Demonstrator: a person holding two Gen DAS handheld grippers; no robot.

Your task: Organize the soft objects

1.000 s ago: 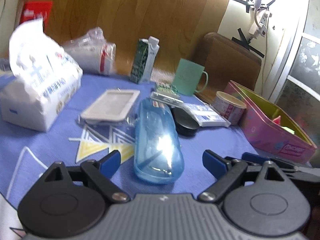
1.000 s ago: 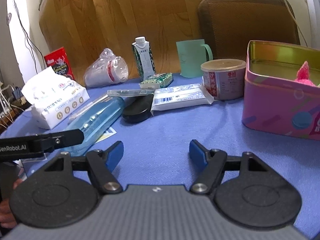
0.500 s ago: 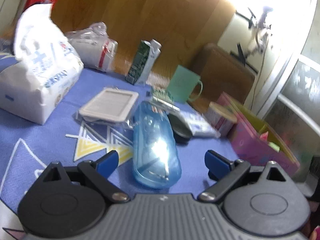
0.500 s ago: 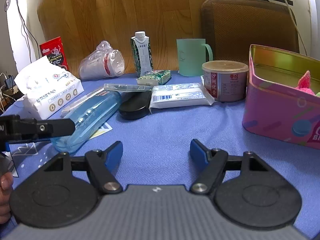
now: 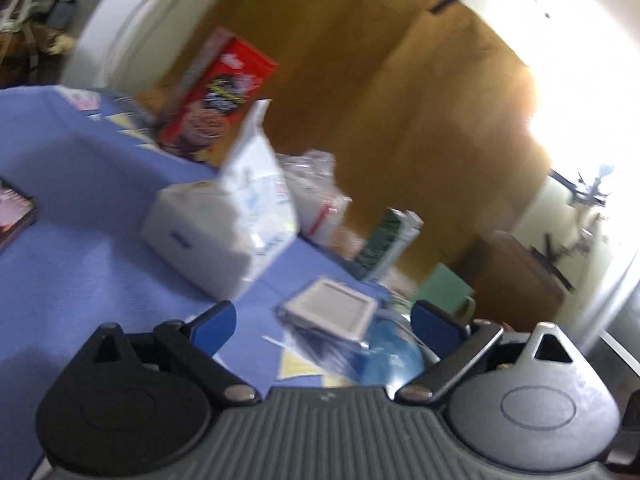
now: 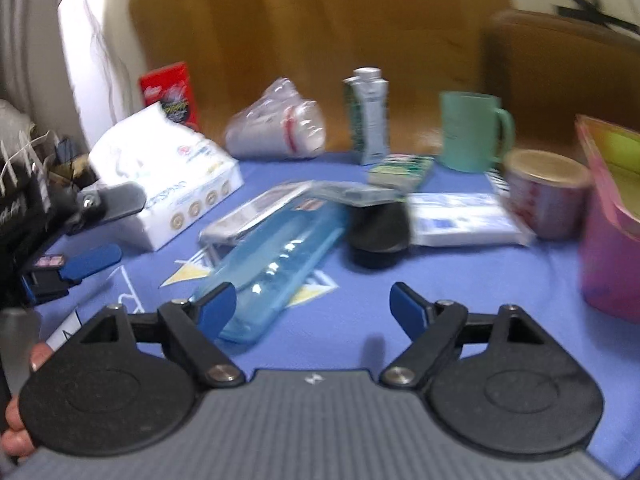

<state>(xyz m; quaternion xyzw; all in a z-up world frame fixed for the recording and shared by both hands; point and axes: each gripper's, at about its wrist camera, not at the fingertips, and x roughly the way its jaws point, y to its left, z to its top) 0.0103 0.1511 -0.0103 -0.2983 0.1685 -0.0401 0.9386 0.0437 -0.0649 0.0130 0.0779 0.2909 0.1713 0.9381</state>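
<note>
Blue-clothed table (image 6: 360, 344), bare along its near edge, pink tin (image 6: 608, 232) at right edge, white tissue pack (image 6: 168, 184) toward left edge, right gripper (image 6: 312, 304) jaws opening, empty, left gripper (image 5: 324, 320) jaws apart, empty.

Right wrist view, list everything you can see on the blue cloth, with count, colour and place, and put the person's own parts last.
tissue pack: one, white, left.
snack box: one, red, upright behind the tissue pack.
bagged cups: one bundle, clear and white, lying at the back.
carton: one, green and white, upright at the back centre.
mug: one, mint green, back right.
long case: one, clear blue, centre.
round case: one, black, right of the long case.
flat packet: one, white and blue, right of centre.
tin can: one, reddish, right.
pink box: one, open, far right.
left gripper: far left, jaws apart, empty.
right gripper: foreground, jaws opening, empty.
</note>
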